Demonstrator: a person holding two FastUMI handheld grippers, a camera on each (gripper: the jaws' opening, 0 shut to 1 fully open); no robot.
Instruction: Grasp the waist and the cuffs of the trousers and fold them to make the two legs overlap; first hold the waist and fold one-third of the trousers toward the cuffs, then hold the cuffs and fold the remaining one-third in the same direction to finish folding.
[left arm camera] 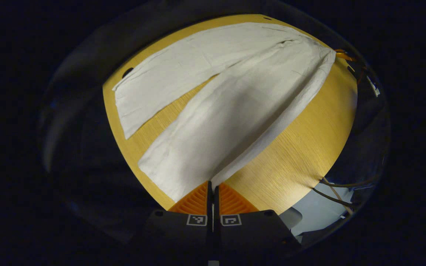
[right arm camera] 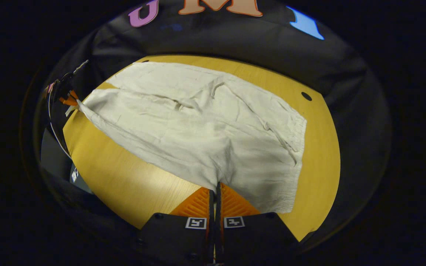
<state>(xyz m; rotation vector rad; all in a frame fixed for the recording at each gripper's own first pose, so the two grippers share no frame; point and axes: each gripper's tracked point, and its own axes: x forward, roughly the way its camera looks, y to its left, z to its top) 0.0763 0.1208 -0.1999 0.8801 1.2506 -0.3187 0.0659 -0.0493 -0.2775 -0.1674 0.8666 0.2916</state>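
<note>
Trousers (left arm camera: 231, 107), pale and creased, lie spread on the round wooden table (left arm camera: 301, 147) with their two legs splayed apart in a V, not overlapping. In the left gripper view the far leg runs off to the left, its cuff (left arm camera: 122, 111) flat near the table's left edge with a small dark hole in the tabletop just beyond it; the near leg comes down toward me, and my left gripper (left arm camera: 212, 186) has its two fingers pressed together on the inner corner of that leg's cuff, a thin edge of cloth pinched between them. Farther right in that view the waist end tapers toward the table's far edge, where my other gripper shows as a small shape at the cloth; loose cables (left arm camera: 337, 192) hang off the table's lower right. In the right gripper view the left gripper (right arm camera: 68, 101) sits far left, touching the tip of a leg. The waistband (right arm camera: 298, 155) lies at the right, and my right gripper (right arm camera: 216, 192) is clenched on the near waist edge, fabric caught between both fingers.
</note>
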